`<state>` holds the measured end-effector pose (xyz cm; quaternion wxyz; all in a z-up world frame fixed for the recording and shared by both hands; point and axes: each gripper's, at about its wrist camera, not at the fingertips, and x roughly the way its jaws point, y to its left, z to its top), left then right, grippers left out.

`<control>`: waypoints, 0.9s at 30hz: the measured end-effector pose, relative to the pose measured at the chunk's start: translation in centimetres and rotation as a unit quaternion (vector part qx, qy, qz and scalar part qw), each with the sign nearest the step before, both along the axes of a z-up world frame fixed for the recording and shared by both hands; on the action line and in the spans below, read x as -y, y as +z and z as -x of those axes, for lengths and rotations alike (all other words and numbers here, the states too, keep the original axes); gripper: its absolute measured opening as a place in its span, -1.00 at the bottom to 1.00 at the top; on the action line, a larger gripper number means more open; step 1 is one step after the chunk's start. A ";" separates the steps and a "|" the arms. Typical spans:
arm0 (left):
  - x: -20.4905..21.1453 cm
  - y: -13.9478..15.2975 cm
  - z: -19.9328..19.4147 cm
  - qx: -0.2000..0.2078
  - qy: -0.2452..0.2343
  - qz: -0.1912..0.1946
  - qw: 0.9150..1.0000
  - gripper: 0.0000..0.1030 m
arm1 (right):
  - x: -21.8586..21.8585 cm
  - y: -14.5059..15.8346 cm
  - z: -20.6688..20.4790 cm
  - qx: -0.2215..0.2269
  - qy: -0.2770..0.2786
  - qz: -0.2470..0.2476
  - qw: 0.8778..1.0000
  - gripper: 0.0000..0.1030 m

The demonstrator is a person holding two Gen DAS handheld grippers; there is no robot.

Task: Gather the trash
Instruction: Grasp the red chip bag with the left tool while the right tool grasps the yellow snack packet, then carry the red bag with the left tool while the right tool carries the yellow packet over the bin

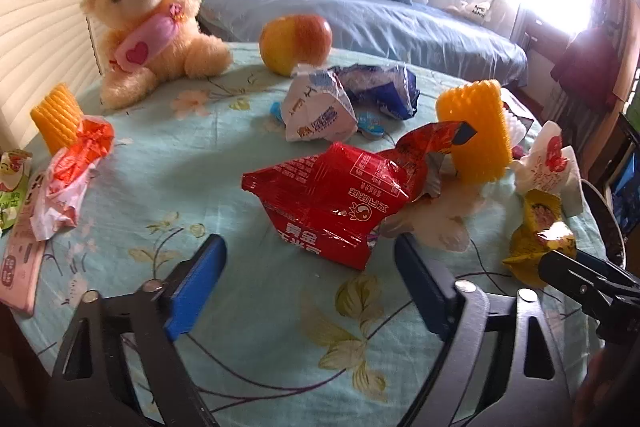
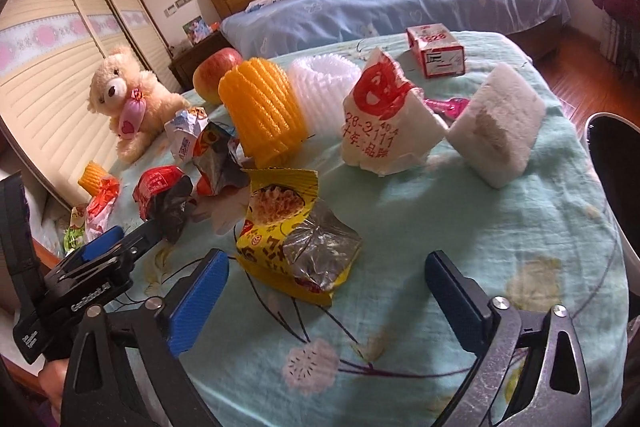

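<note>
Right wrist: white wrapper (image 2: 384,123) reads "111".

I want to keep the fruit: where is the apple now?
The apple sits at the table's far side in the left wrist view, right of the teddy bear and just behind the crumpled white-and-blue wrapper.

A crumpled red wrapper (image 1: 332,203) and a torn-open yellow wrapper (image 2: 288,227) lie apart on the floral tablecloth (image 2: 500,227).

white paper bag (image 2: 380,115) printed "28-2111" in red, red carton (image 2: 436,49) "1828"
</note>
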<state>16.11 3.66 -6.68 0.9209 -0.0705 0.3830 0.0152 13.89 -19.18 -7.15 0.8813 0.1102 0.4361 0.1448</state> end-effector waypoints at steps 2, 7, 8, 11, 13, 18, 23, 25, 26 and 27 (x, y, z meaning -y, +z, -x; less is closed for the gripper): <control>0.1 -0.3 -0.3 -0.008 -0.001 0.003 1.000 0.31 | -0.4 0.0 -0.3 -0.003 0.003 0.005 1.000 0.80; 0.0 -0.8 -0.3 -0.018 -0.016 0.024 0.999 -0.52 | -0.8 -0.1 -0.6 -0.006 0.006 0.022 1.000 0.25; 0.0 -0.7 -0.1 -0.016 -0.019 0.028 0.999 -0.72 | -0.9 -0.1 -0.5 -0.005 0.008 0.023 1.000 0.13; 0.2 -0.5 0.9 -0.010 -0.030 0.038 0.999 -0.93 | -0.6 -0.2 -0.3 -0.007 0.011 0.011 1.000 -0.06; 0.7 -0.4 1.3 -0.005 -0.035 0.038 0.999 -0.96 | -0.5 -0.1 0.0 -0.006 0.012 0.007 1.000 -0.12; 2.1 0.3 2.6 -0.005 -0.056 0.030 0.998 -0.96 | 0.4 0.4 1.1 0.000 0.011 0.000 1.000 -0.13; 3.7 1.1 3.7 -0.001 -0.079 0.024 0.997 -0.97 | 2.2 1.3 2.1 0.007 0.000 -0.006 1.000 -0.13; 4.5 1.4 4.0 0.001 -0.089 0.027 0.996 -0.98 | 3.0 1.5 2.5 0.010 -0.004 -0.006 1.000 -0.13; 5.1 1.5 4.2 0.001 -0.096 0.029 0.995 -0.98 | 3.5 1.7 2.7 0.012 -0.007 -0.007 1.000 -0.13; 5.6 1.6 4.3 0.003 -0.101 0.031 0.994 -0.98 | 3.9 1.8 2.9 0.013 -0.010 -0.006 1.000 -0.13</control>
